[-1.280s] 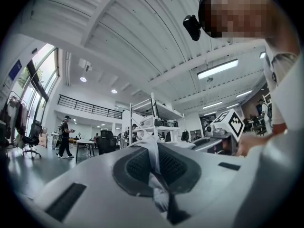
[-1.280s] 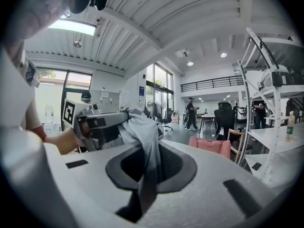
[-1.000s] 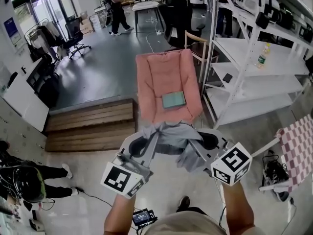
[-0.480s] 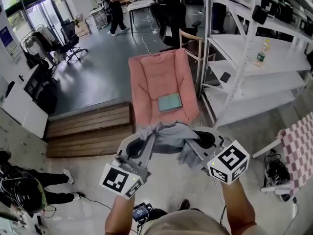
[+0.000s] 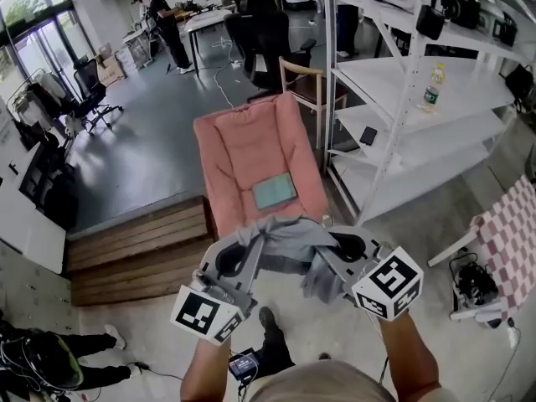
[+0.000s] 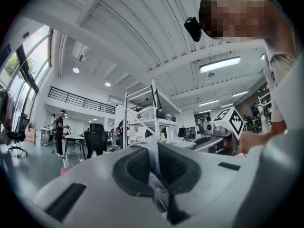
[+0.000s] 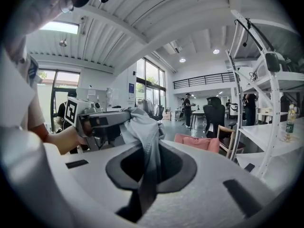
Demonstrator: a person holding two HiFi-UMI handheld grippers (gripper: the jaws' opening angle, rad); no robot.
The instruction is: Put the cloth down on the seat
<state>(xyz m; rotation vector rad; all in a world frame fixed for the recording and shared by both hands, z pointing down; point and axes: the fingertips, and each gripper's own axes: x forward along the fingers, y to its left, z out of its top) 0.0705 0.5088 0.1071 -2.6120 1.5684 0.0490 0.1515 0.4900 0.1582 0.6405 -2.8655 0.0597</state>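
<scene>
A grey cloth (image 5: 289, 241) hangs bunched between my two grippers, held up in front of me. My left gripper (image 5: 243, 245) is shut on the cloth's left end (image 6: 154, 167). My right gripper (image 5: 335, 249) is shut on its right end (image 7: 145, 146), with a fold dangling below. Just beyond the cloth stands a pink padded chair (image 5: 251, 153); a teal folded item (image 5: 275, 191) lies on its seat. The chair (image 7: 199, 141) also shows low in the right gripper view.
A wooden step platform (image 5: 138, 249) lies left of the chair. White metal shelving (image 5: 402, 115) stands to the right, with a bottle (image 5: 431, 88) on it. A chequered pink cloth (image 5: 511, 241) is at the far right. People and office chairs are far back.
The chair has come closer and shifted left in the head view as I walk toward it. Both grippers keep the same hold on the cloth.
</scene>
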